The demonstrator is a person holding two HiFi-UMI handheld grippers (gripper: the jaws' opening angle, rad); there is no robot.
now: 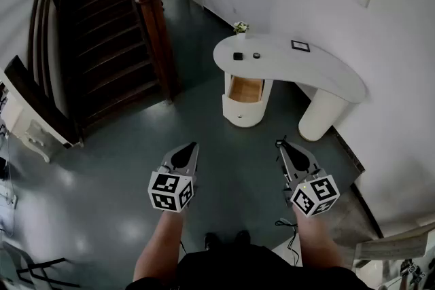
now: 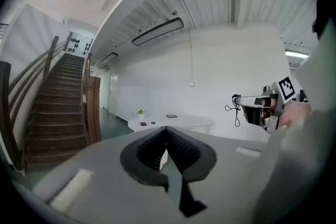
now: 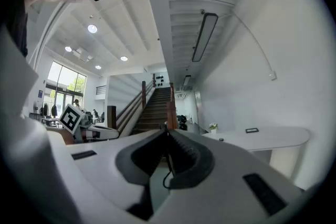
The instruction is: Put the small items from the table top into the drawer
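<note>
Floor (image 1: 136, 166) of dark grey fills mid-frame, with a staircase (image 1: 102, 30) at upper left. At upper centre a curved white table (image 1: 319, 71) carries two small dark items (image 1: 237, 56), its drawer (image 1: 246, 89) open beneath. Lower centre, the left gripper (image 1: 193, 145) and right gripper (image 1: 280, 143) are clenched and empty.

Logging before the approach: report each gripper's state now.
Left gripper: shut, nothing held.
Right gripper: shut, nothing held.

Small items (image 1: 238, 56) lie on the table (image 1: 326, 73) (drawer (image 1: 246, 89) beneath).
</note>
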